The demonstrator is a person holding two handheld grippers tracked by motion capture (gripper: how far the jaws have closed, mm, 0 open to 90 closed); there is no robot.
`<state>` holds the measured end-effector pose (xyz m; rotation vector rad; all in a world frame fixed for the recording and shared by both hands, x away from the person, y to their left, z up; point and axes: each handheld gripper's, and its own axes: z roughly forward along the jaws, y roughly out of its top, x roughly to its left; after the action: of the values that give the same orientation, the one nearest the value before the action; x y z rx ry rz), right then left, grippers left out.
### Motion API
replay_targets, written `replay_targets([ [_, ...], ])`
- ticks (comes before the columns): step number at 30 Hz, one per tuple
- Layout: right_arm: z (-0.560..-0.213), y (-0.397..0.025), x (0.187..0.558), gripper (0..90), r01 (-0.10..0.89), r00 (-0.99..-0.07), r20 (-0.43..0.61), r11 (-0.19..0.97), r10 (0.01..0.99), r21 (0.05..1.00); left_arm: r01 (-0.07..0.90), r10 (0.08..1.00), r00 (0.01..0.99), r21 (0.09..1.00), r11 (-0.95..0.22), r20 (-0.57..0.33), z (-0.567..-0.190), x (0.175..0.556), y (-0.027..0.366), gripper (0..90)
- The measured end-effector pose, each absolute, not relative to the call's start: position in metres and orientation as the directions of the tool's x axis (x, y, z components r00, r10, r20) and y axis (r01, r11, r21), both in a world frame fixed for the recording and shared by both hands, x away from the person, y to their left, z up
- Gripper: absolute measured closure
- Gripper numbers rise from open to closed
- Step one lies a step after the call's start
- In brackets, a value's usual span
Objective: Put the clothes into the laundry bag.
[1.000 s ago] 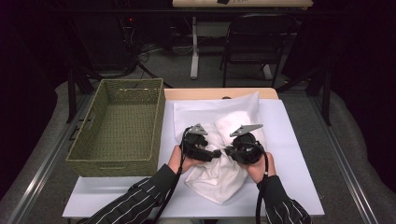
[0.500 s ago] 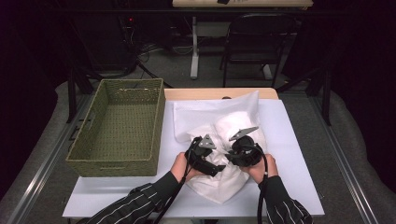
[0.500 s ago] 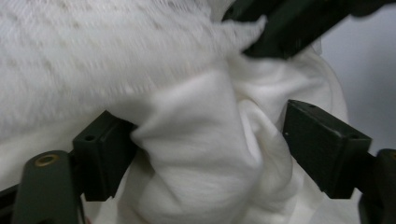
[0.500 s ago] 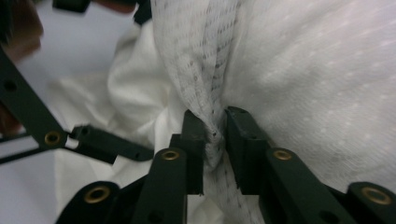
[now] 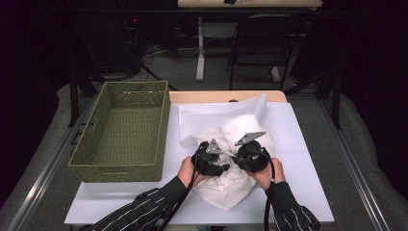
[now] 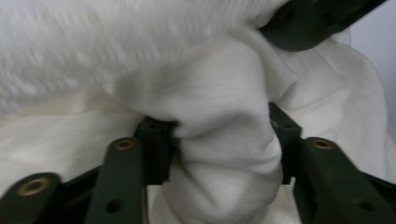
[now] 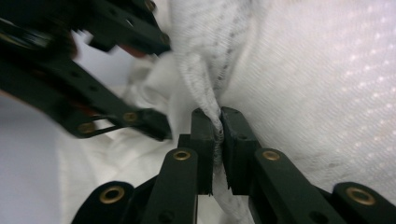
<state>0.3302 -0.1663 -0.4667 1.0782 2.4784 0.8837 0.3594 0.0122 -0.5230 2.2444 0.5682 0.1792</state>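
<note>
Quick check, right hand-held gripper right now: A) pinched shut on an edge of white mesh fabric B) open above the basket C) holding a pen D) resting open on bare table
A: in the right gripper view the right hand-held gripper has its jaws closed on a thin bunched edge of the white mesh fabric, over the cloth pile, not at the basket.

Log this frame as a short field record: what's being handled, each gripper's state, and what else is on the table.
Handled: white garment and white mesh bag
Left gripper: fingers clamp a thick bunch of the garment
Right gripper: fingers pinch a mesh bag edge
Grippers' position: close together over the cloth, near the table's front
Also present: green woven basket, left of the cloth
Surface: white table
</note>
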Motion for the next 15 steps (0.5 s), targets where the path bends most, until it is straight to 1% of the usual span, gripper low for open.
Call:
replay_targets([
  [3,-0.459,-0.167,0.327,87.3,0.539,-0.678,0.000,0.497,0.735,0.681,0.343,0.462,0.885,0.754,-0.561,-0.059,-0.523,0.361,0.012,63.2],
  [5,-0.456,-0.165,0.325,88.4,0.529,-0.680,-0.009,0.499,0.733,0.686,0.345,0.469,0.881,0.764,-0.545,-0.063,-0.520,0.363,0.012,65.4],
  [7,-0.452,-0.164,0.323,88.9,0.519,-0.684,-0.012,0.499,0.729,0.694,0.349,0.473,0.878,0.773,-0.531,-0.072,-0.515,0.366,0.011,66.5],
  [11,-0.442,-0.170,0.322,89.1,0.517,-0.706,0.067,0.448,0.705,0.729,0.361,0.478,0.873,0.785,-0.504,-0.094,-0.508,0.370,0.011,66.9],
  [13,-0.439,-0.172,0.321,89.1,0.511,-0.720,0.084,0.443,0.689,0.737,0.383,0.482,0.867,0.790,-0.479,-0.127,-0.504,0.373,0.012,67.2],
  [15,-0.438,-0.174,0.320,89.1,0.505,-0.729,0.092,0.443,0.678,0.741,0.364,0.477,0.873,0.791,-0.491,-0.105,-0.500,0.373,0.010,67.1],
])
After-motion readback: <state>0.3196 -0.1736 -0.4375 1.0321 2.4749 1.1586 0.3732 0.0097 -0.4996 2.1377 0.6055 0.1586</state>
